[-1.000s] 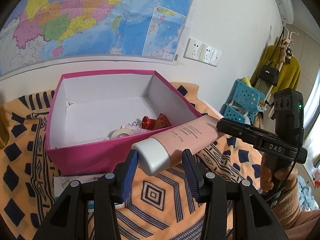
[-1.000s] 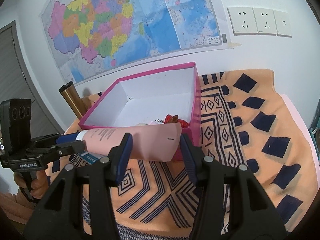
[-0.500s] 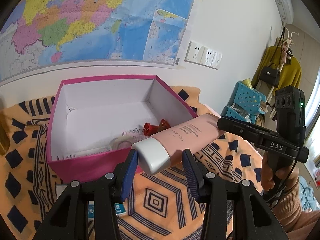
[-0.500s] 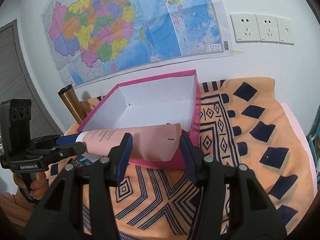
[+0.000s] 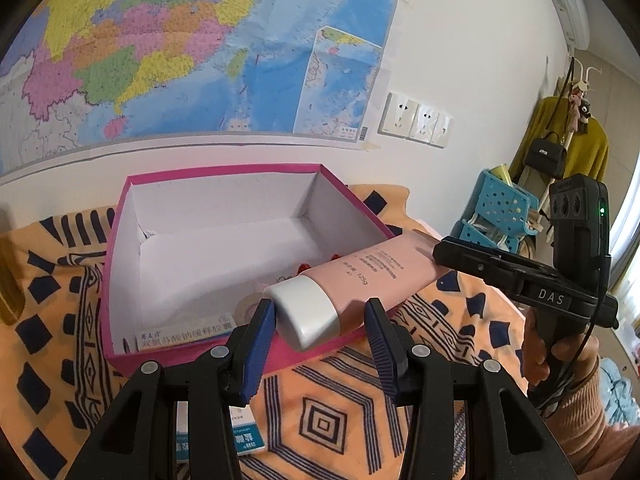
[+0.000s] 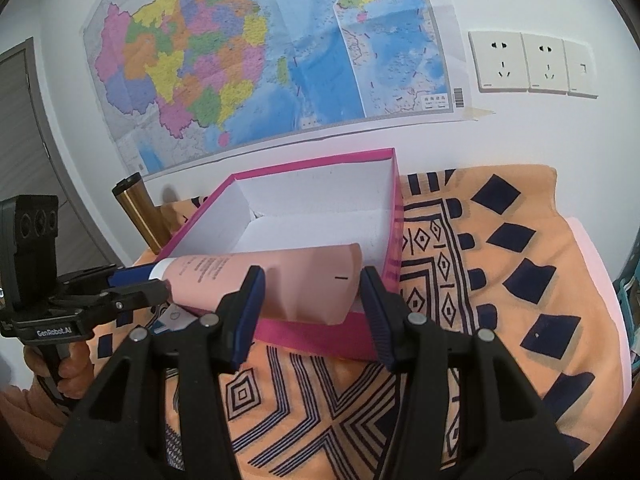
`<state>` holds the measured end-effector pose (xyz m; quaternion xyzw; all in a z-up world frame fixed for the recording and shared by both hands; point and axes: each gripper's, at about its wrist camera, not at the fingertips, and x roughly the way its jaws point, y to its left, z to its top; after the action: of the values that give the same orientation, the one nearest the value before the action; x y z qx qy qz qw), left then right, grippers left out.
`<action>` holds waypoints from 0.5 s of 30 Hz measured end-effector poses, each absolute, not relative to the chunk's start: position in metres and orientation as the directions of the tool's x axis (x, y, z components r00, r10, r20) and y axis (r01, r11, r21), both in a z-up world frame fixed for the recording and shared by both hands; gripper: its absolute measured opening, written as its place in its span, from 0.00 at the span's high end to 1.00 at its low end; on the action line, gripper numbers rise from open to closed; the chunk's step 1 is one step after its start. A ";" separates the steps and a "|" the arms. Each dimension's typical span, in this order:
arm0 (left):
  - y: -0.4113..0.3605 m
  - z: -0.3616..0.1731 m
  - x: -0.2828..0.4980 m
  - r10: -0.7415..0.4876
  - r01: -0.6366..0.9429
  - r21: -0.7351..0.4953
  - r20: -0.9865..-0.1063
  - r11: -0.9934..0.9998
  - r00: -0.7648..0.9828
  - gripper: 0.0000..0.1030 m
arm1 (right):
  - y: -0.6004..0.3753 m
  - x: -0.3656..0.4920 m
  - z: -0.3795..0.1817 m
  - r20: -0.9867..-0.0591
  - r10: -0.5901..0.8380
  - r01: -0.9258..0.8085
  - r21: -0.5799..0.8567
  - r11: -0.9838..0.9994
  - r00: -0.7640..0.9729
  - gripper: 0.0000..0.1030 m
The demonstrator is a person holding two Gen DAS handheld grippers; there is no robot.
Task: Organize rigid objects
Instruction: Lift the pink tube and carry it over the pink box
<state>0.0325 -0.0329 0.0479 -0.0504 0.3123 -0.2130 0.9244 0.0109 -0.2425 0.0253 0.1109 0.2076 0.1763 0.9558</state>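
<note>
Left tool (image 5: 320,322) has its blue pads around the white cap of a pink tube (image 5: 360,280); the left pad touches the cap, the right pad shows a slight gap, so a firm clamp cannot be told for sure. Right tool (image 6: 310,300) brackets the tube's flat crimped end (image 6: 304,280) in the same way, its pads close on either side, and the tube hangs level between the two tools above the near wall of a magenta box (image 5: 120,264) with a white inside. Within the box lie a roll of tape (image 5: 248,304), a printed carton (image 5: 184,334) and something red (image 5: 304,266), mostly hidden by the tube. The box rests on an orange cloth with dark geometric patterns (image 6: 500,280) covering the counter; a small blue-and-white packet (image 5: 244,436) lies on it by the left tool. Behind are a wall map (image 6: 260,52), wall sockets (image 6: 532,64), a bronze cylinder (image 6: 138,212), and at the right a blue basket (image 5: 500,212) and a coat rack (image 5: 568,148). Compared with a second ago, the tube sits farther over the box and the box's contents are more hidden.
</note>
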 end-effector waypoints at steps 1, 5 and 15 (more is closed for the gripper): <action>-0.033 0.048 0.033 -0.425 0.363 -0.225 -0.555 0.904 0.715 0.56 | -0.243 0.012 0.026 -0.358 0.385 -0.291 0.289 0.912 0.850 0.49; -0.033 0.048 0.037 -0.421 0.359 -0.222 -0.558 0.906 0.716 0.56 | -0.243 0.017 0.027 -0.360 0.386 -0.291 0.290 0.912 0.849 0.49; -0.033 0.045 0.051 -0.408 0.346 -0.219 -0.561 0.912 0.720 0.56 | -0.243 0.031 0.030 -0.375 0.371 -0.281 0.274 0.920 0.849 0.49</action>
<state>0.0511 -0.0333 0.0451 -0.0493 0.3136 -0.2037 0.9261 0.0309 -0.2430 0.0301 0.1052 0.2150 0.1704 0.9558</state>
